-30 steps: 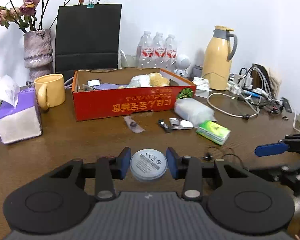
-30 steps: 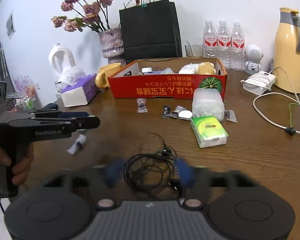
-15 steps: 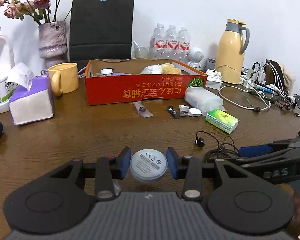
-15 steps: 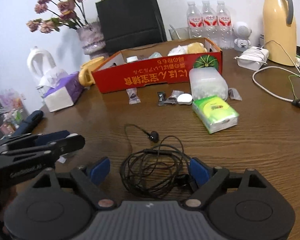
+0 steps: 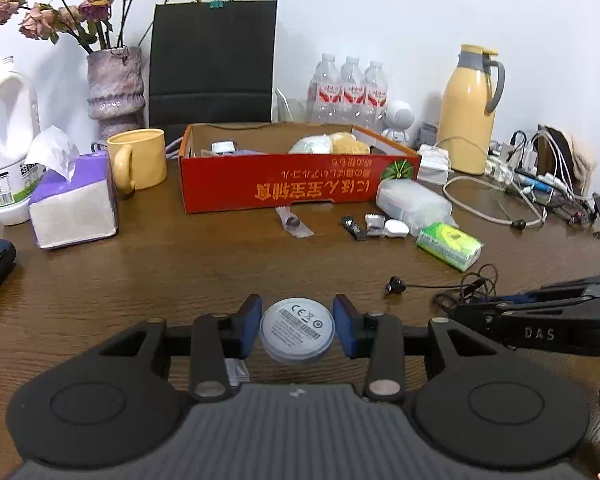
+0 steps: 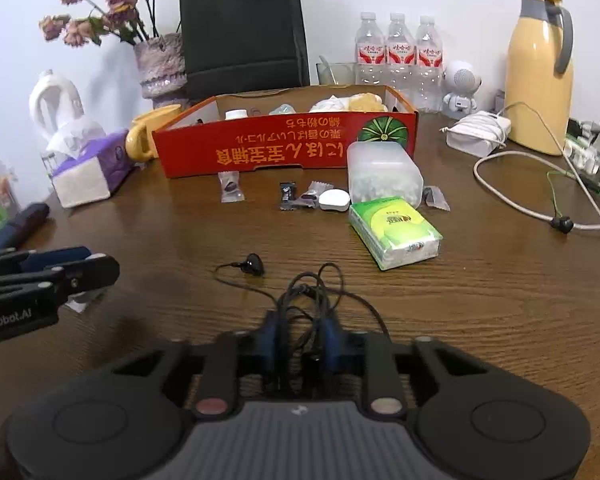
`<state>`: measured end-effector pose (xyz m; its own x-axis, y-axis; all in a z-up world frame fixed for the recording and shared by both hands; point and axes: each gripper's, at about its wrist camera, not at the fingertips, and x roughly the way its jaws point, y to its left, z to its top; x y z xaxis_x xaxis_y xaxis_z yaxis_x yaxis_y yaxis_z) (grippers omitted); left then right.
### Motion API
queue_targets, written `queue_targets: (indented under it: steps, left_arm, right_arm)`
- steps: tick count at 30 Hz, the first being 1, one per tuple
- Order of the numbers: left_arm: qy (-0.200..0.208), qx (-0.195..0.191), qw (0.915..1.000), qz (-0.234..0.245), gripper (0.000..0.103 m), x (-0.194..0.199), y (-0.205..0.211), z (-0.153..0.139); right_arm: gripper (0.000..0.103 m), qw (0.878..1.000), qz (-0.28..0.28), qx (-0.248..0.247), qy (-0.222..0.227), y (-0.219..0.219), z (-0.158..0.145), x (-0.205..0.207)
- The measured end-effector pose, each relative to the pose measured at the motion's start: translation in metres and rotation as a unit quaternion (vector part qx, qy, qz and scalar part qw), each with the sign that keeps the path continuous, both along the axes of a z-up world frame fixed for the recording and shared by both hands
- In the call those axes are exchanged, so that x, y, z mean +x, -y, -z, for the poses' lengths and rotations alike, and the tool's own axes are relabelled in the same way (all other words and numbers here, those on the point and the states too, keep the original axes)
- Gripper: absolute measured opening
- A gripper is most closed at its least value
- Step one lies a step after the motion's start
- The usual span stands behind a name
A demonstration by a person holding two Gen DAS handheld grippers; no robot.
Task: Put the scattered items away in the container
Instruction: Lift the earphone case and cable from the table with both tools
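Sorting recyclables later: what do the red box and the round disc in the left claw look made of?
The red box: printed cardboard, judging by its brown raw inner walls and folded edges. The round disc: apparently matte grey plastic, with a printed label and barcode.

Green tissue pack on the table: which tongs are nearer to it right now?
Right. The right tongs, shut on the earphone cable, sit just short of the green tissue pack; the left tongs, holding a round disc, are farther off to its left.
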<state>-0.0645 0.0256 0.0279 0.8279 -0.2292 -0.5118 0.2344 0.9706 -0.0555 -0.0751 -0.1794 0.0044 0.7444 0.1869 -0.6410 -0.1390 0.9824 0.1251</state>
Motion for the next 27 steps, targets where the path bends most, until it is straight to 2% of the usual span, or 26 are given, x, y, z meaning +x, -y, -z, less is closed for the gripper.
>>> queue_targets:
  steps: [2, 5, 10, 13, 16, 21, 27]
  left_arm:
    - [0.013, 0.004, 0.9999, 0.004, 0.040, -0.007, 0.004, -0.008]
    - [0.050, 0.017, 0.9986, 0.003, 0.040, -0.025, 0.009, -0.022]
    - [0.102, 0.013, 0.9946, -0.013, 0.040, -0.035, 0.008, -0.053]
    - [0.122, -0.003, 0.9924, -0.016, 0.040, -0.026, 0.005, -0.075]
    - [0.138, -0.011, 0.9903, -0.011, 0.040, -0.006, 0.006, -0.100]
    - [0.181, 0.025, 0.9831, -0.008, 0.040, 0.043, 0.018, -0.141]
    - [0.149, 0.013, 0.9887, -0.005, 0.040, 0.133, 0.009, -0.189]
  right_arm:
    - [0.006, 1.000, -0.006, 0.028, 0.007, 0.007, -0.007, -0.003]
    - [0.006, 0.998, -0.013, 0.028, 0.047, 0.010, -0.032, -0.017]
    - [0.006, 0.994, -0.030, 0.059, 0.090, 0.024, -0.077, -0.026]
    - [0.006, 0.989, -0.040, 0.064, 0.124, 0.031, -0.108, -0.023]
    - [0.006, 0.985, -0.054, 0.070, 0.151, 0.038, -0.136, -0.012]
    - [0.006, 0.976, -0.073, 0.061, 0.195, 0.047, -0.190, 0.026]
    - [0.007, 0.970, -0.087, 0.064, 0.216, 0.052, -0.253, 0.100]
